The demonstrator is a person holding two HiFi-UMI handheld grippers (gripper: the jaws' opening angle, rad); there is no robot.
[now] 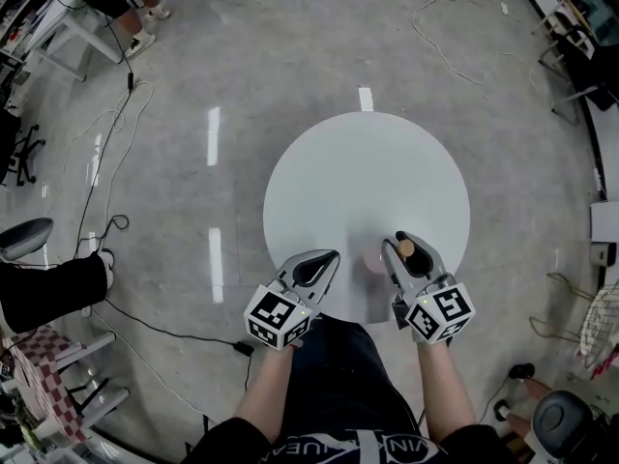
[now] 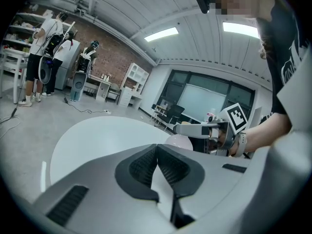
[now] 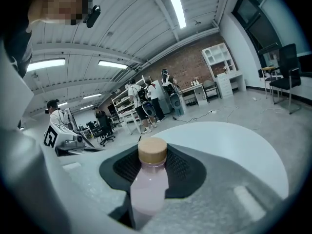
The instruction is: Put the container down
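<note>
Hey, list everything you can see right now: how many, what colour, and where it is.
table: one, white, round, in front of the person.
bottle: one, pale pink with a tan cap, gripped just below the cap, at the table's near edge.
cables: several, black and white, on the grey floor around the table.
bystanders: several, far side of the room by the brick wall.
left gripper: one, grey, jaws together, empty, at the table's near edge.
right gripper: one, grey, closed on the bottle.
</note>
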